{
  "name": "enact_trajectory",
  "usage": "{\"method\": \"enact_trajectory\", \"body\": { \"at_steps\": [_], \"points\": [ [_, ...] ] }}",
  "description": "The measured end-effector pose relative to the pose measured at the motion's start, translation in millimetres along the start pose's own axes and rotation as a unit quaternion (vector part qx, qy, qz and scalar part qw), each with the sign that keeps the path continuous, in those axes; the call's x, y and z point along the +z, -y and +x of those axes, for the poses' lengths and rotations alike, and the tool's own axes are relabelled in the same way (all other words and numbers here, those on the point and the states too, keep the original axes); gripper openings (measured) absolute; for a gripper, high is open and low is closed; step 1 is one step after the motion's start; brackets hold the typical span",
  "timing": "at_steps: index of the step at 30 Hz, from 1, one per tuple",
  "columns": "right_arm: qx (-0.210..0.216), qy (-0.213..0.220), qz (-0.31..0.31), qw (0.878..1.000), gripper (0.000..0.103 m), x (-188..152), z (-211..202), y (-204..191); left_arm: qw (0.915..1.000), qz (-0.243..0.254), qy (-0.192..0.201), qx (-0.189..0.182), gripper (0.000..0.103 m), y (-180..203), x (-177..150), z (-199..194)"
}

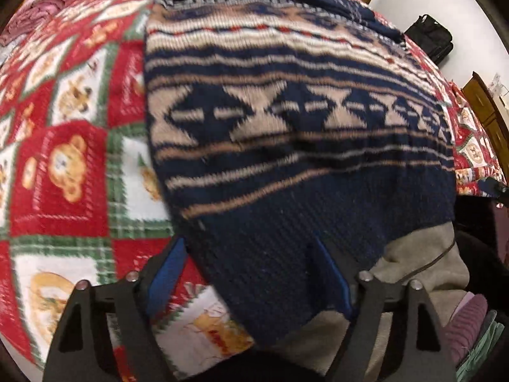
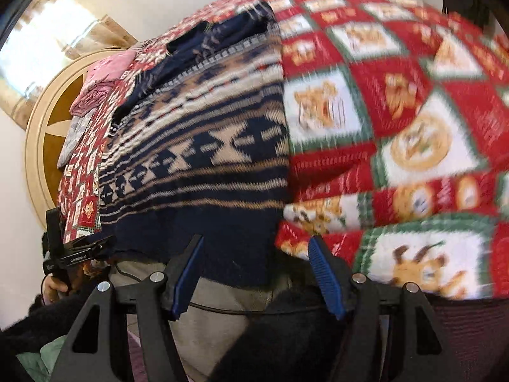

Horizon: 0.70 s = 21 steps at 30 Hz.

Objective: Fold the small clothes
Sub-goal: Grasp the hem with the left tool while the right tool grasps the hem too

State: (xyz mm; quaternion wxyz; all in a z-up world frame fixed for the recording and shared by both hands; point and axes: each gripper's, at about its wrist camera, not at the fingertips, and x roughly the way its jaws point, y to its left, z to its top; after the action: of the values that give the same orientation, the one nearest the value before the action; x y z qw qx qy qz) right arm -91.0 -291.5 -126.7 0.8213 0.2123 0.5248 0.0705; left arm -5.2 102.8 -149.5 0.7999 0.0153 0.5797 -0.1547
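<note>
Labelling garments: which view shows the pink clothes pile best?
Right wrist: the pink clothes pile sits whole at the blanket's far edge. Left wrist catches only a corner of it, cut by the lens rim.

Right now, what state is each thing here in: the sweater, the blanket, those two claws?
Sweater: spread flat, unfolded, hem hanging over the bed edge.
Blanket: spread under the sweater.
Pink clothes: piled at the far edge.
Left gripper: open at the hem.
Right gripper: open at the hem.
</note>
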Motion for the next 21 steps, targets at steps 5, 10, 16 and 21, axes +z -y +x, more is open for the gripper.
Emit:
{"method": "enact_trajectory", "body": {
  "at_steps": [5,10,16,21],
  "points": [
    [-0.003,-0.033,-0.040,0.999,0.067,-9.1,29.0,-11.7,0.9998,-0.005,0.006,-0.016,0.067,7.7,-3.7,3.7],
    [0.008,-0.080,-0.040,0.996,0.048,-20.2,54.5,-13.0,0.9994,-0.002,0.011,-0.032,0.049,14.4,-3.7,7.4],
    [0.012,-0.072,-0.059,0.996,0.016,-22.4,62.1,-21.8,0.9983,-0.004,0.020,-0.055,0.019,20.7,-3.0,6.0],
    [0.037,-0.047,-0.079,0.995,0.010,-17.9,31.9,-36.2,0.9980,0.008,0.033,-0.053,0.015,28.6,2.1,-10.1]
  ]
}}
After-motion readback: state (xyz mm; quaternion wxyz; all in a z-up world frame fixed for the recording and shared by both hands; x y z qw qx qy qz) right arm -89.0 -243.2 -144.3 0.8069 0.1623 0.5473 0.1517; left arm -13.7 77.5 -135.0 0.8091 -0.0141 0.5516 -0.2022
